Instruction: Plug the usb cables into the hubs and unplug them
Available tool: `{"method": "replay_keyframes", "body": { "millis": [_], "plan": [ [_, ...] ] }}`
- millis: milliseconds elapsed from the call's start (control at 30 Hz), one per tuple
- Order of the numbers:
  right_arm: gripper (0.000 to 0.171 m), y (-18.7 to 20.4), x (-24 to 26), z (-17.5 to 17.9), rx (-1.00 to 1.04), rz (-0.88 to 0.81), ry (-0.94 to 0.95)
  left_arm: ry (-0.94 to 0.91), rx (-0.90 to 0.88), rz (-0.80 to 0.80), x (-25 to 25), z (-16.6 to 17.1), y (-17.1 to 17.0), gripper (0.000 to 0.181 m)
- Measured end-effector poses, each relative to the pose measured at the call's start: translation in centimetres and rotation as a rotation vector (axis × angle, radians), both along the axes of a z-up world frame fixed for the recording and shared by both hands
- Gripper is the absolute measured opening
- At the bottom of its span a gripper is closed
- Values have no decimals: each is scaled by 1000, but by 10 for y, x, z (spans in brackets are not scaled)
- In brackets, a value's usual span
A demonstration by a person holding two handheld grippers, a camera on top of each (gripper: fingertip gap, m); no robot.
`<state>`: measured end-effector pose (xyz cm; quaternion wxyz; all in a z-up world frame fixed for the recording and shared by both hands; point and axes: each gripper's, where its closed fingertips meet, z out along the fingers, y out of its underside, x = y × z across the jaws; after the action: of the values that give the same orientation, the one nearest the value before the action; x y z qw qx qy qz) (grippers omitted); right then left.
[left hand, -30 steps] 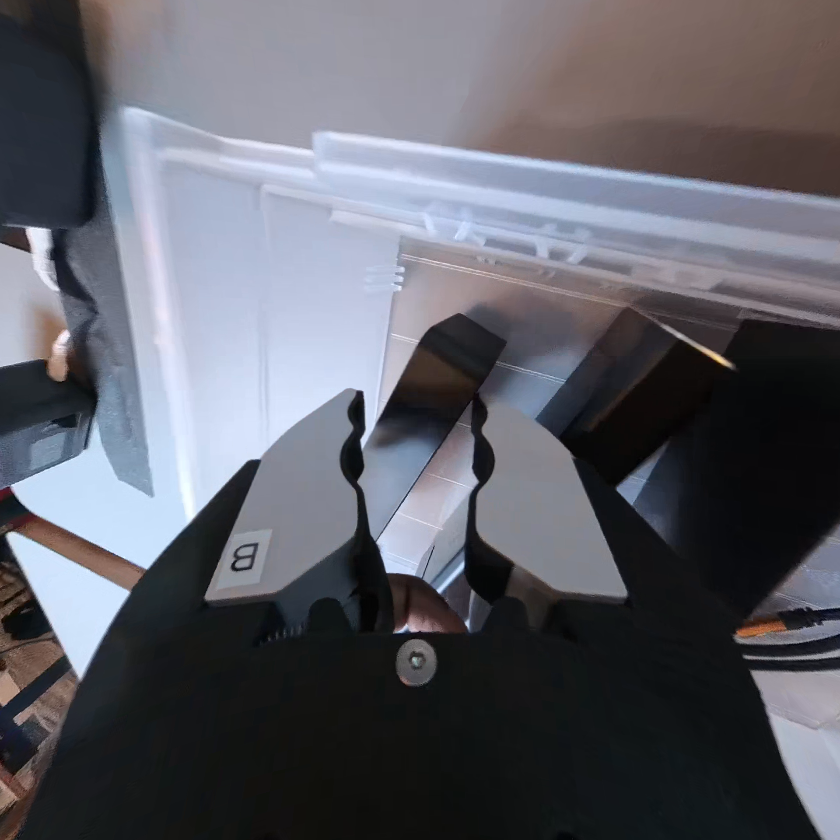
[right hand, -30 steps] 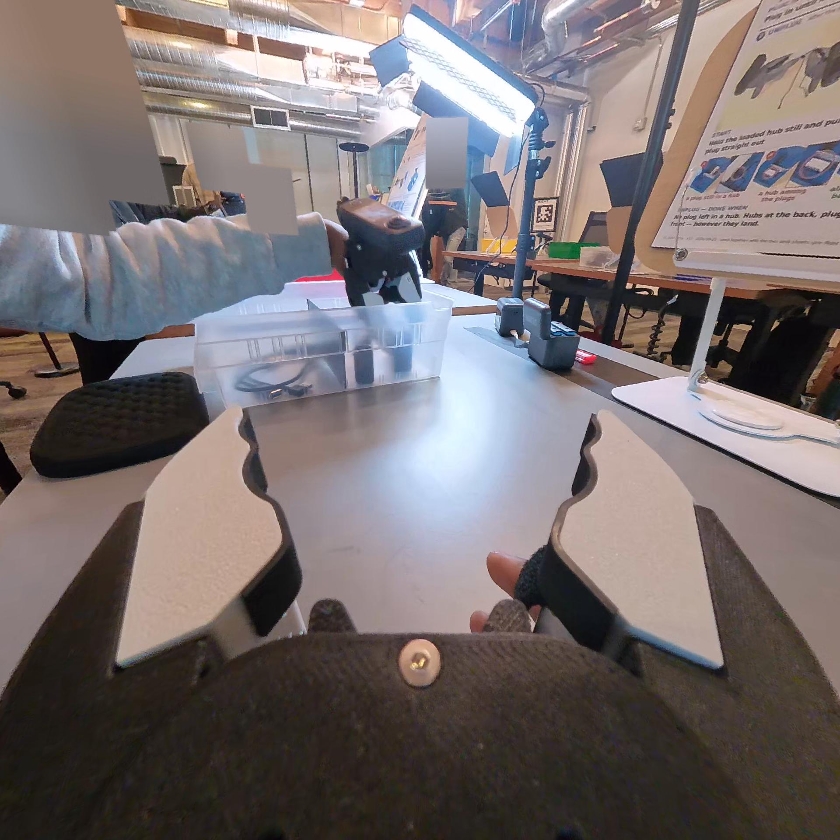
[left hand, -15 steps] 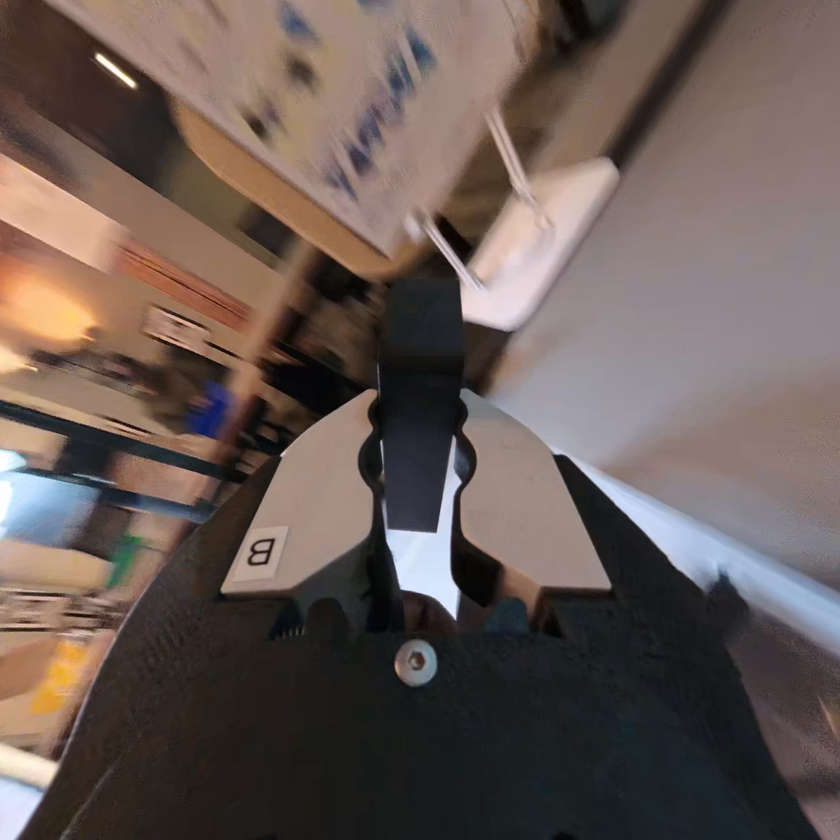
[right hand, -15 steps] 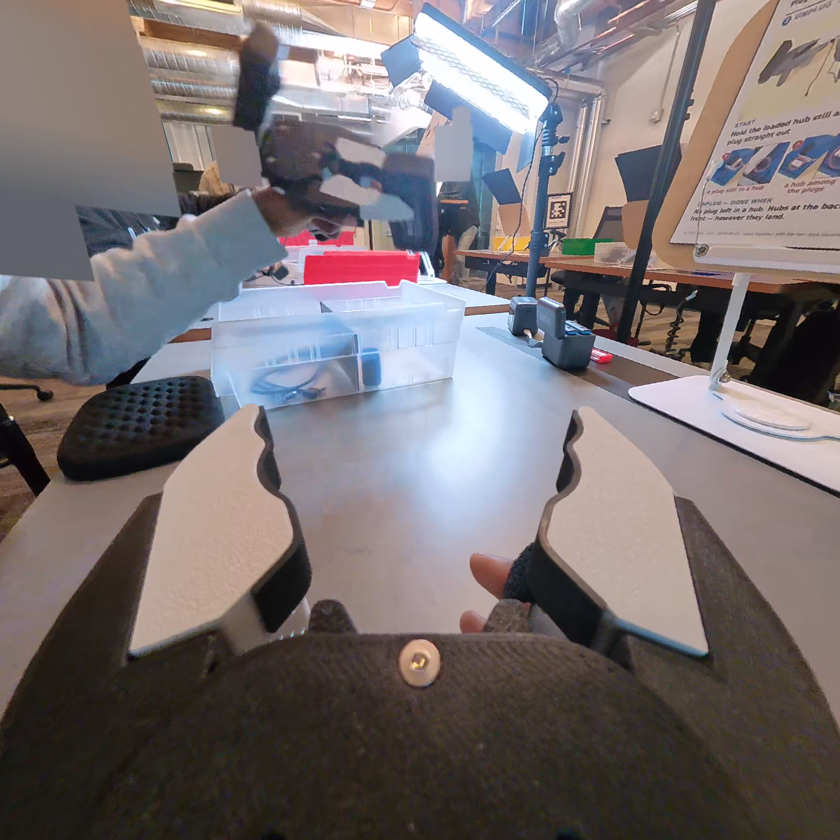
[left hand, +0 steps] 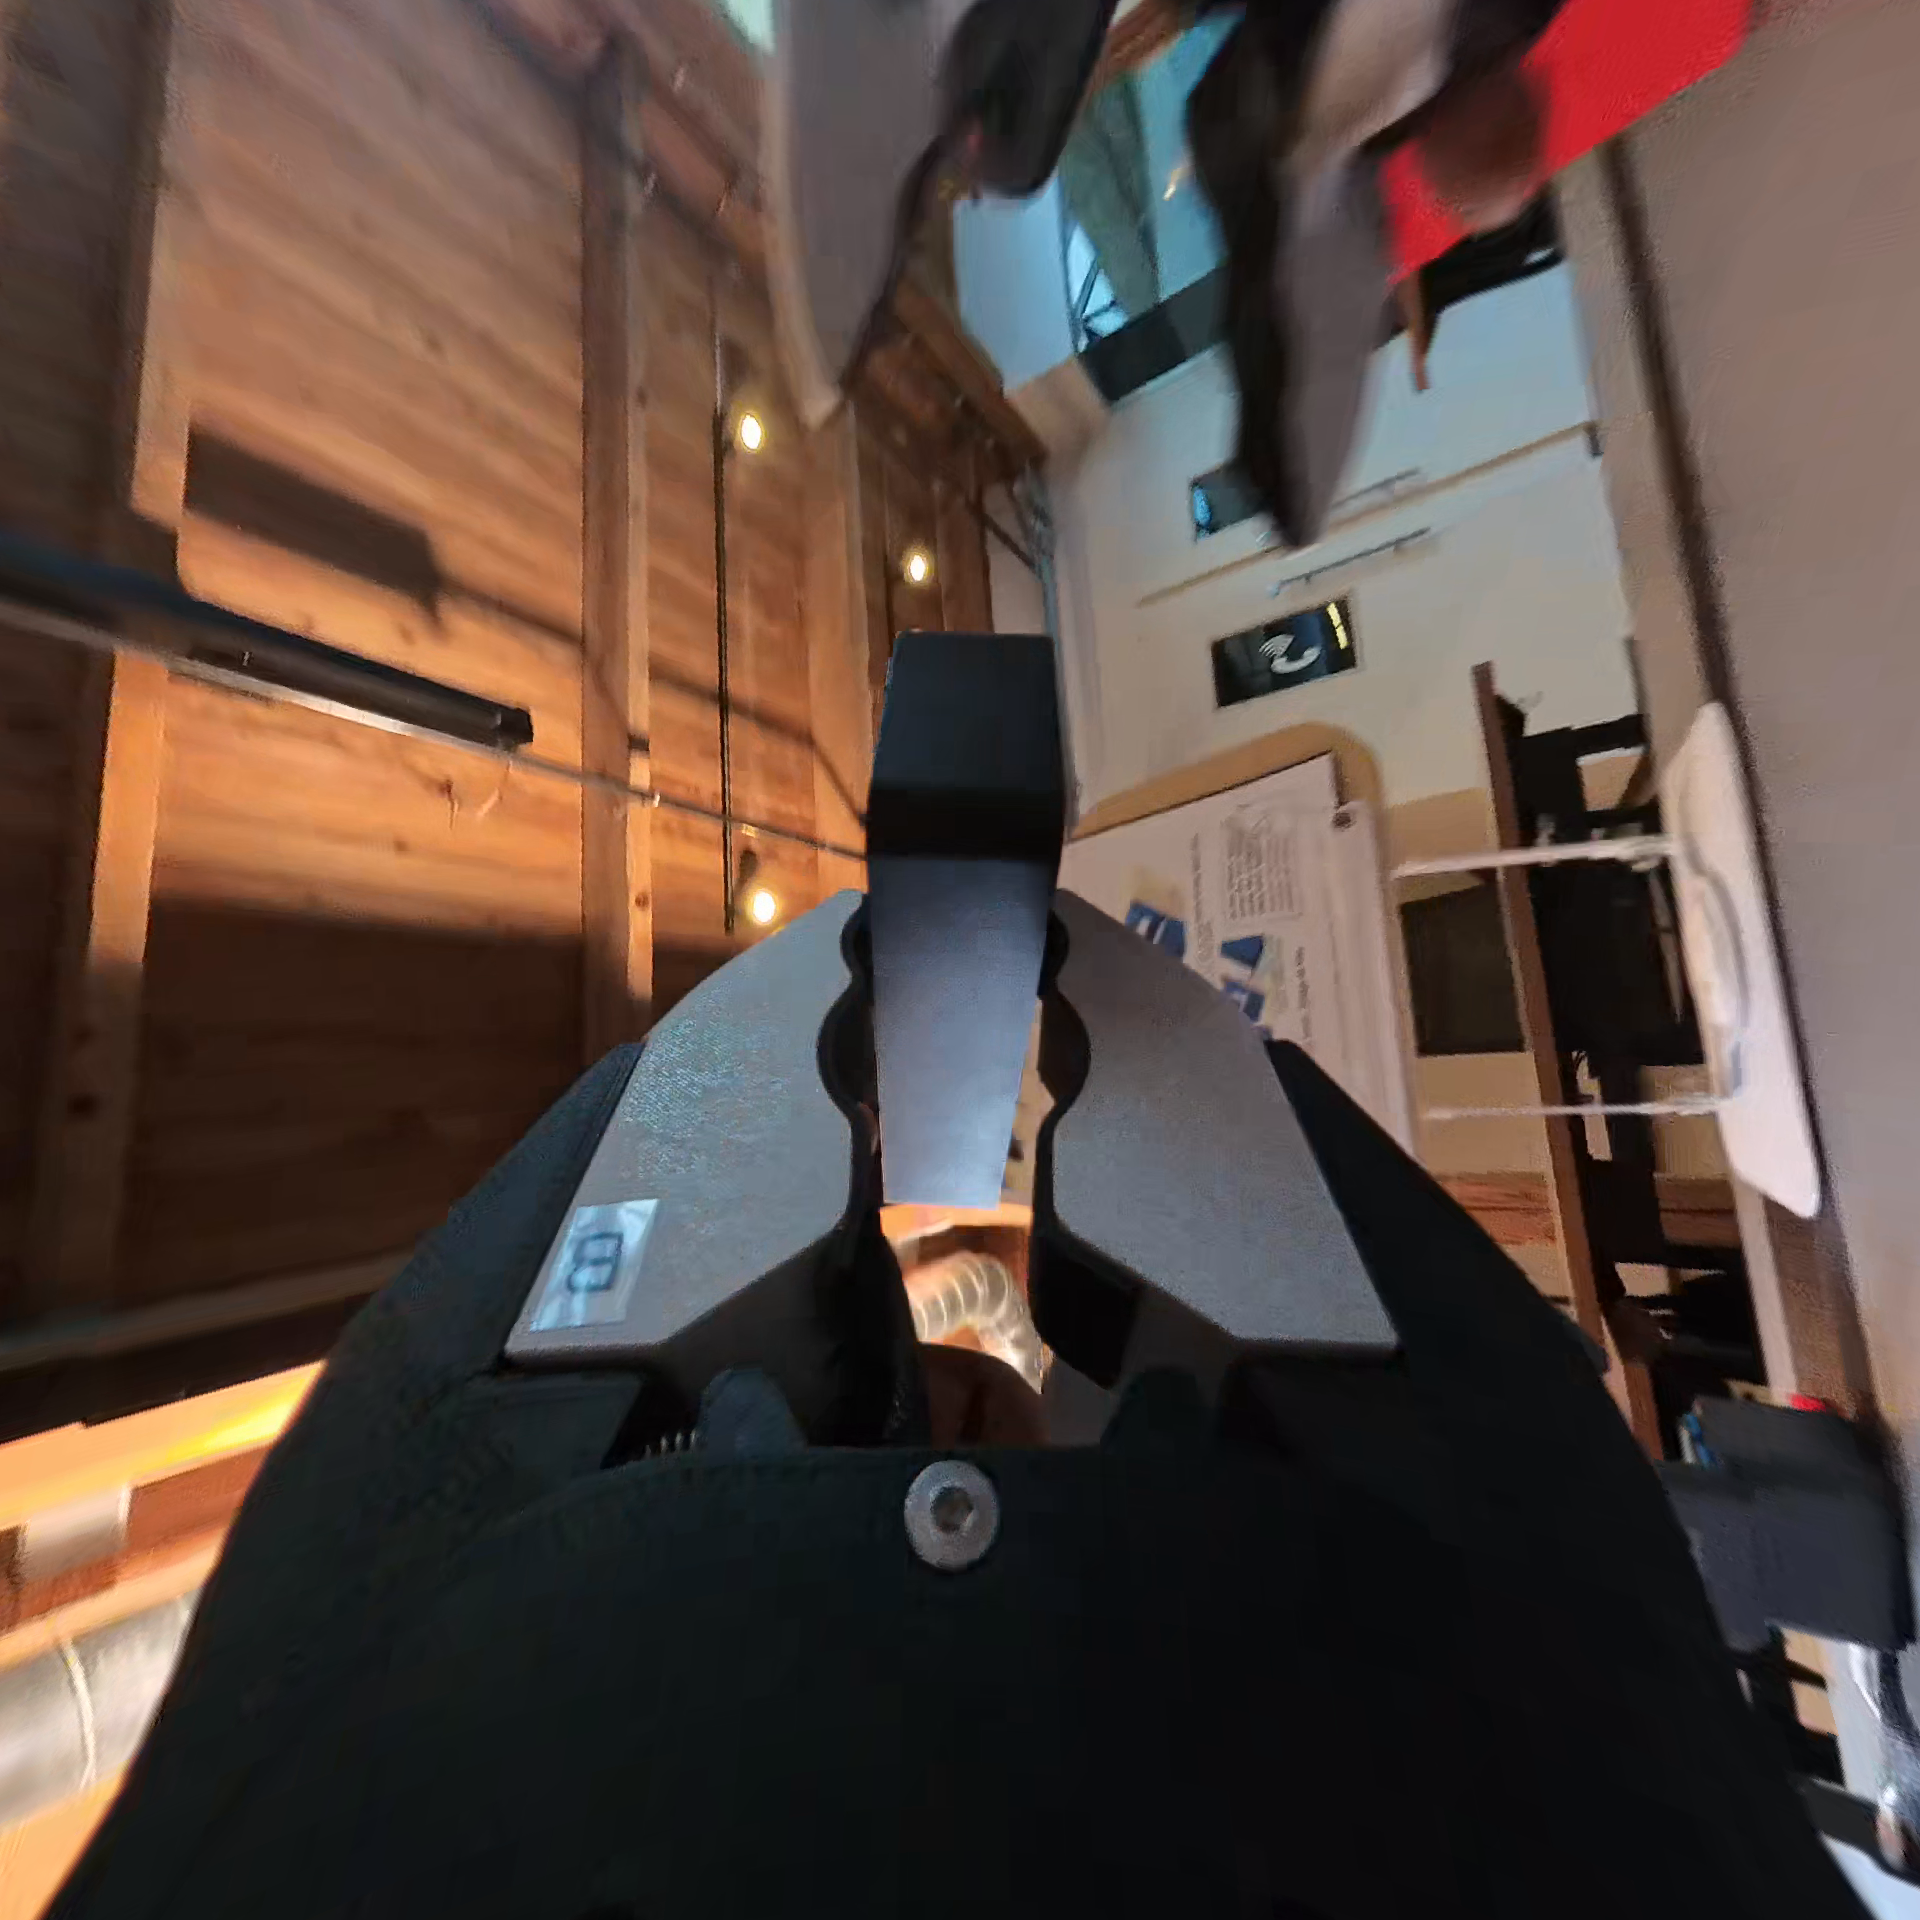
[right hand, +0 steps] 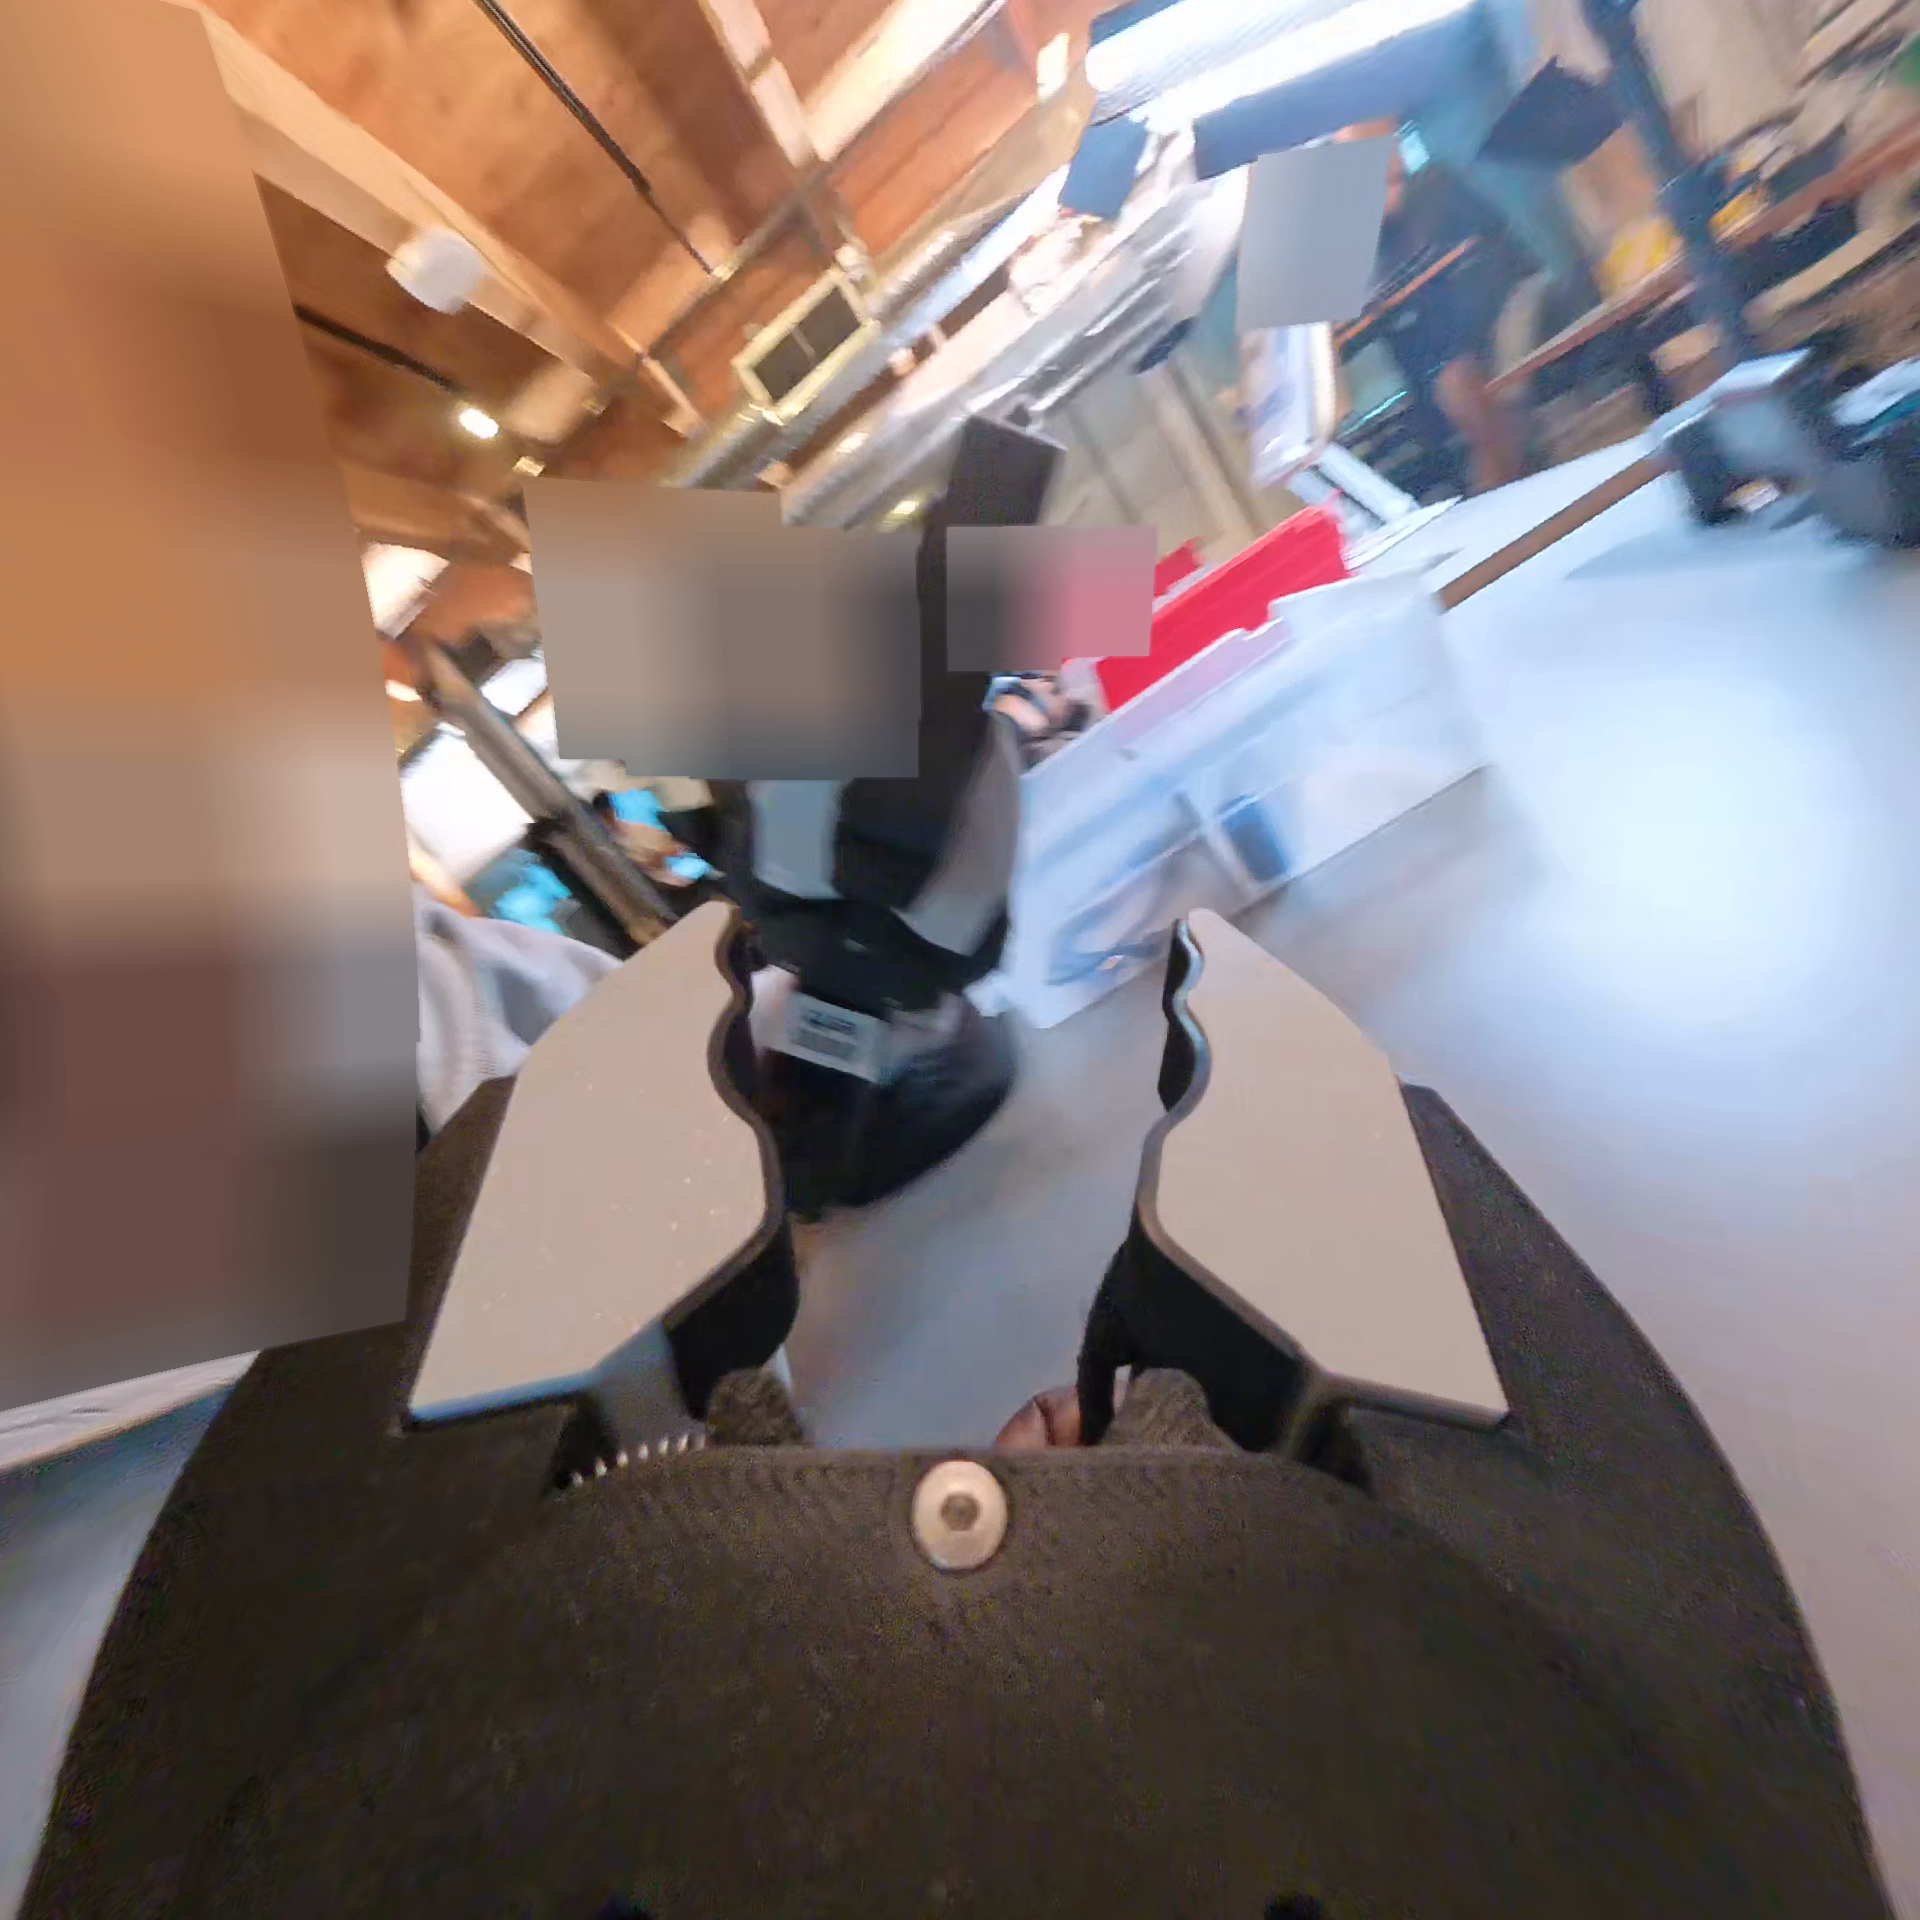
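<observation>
My left gripper (left hand: 956, 925) is shut on a dark block-shaped hub (left hand: 966, 748) and holds it up in the air, turned sideways, away from the table. The hub's end sticks out past the fingertips. My right gripper (right hand: 956, 925) is open and empty, tilted above the grey table (right hand: 1610, 831). The right wrist view shows the left gripper (right hand: 883, 904) just beyond my open jaws, blurred. Behind it stands a clear plastic bin (right hand: 1351, 727) with a coiled cable (right hand: 1101, 956) and another dark hub (right hand: 1257, 842) inside.
A red bin (right hand: 1226, 603) sits behind the clear bin. In the left wrist view a white stand base (left hand: 1735, 966) carries an instruction board (left hand: 1247, 914), and a dark device (left hand: 1787, 1527) sits at the table's edge. A person's grey sleeve (right hand: 488, 987) is at the left. The left gripper's tips are roughly 7 cm from the right gripper's.
My left gripper closed on the hub in the clear bin, lifted it out and swung it up and sideways. My right gripper tilted up toward the left gripper and its jaws narrowed somewhat.
</observation>
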<state>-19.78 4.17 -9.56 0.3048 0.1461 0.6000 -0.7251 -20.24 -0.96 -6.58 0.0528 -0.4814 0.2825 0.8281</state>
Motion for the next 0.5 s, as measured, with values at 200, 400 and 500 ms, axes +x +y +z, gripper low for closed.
{"method": "replay_keyframes", "body": {
  "millis": [200, 400, 500],
  "plan": [
    [54, -17, 8, -23, 126, 114, -116, -52, -79, -28, -6, -39, 12, 28],
    [30, -33, 31, -41, 237, 189, -25, -73, -96, -62, -2, -49, 17, 29],
    [28, -31, 30, -33, 175, 124, 105, -223, 118, -112, -3, -38, 14, 51]
  ]
}}
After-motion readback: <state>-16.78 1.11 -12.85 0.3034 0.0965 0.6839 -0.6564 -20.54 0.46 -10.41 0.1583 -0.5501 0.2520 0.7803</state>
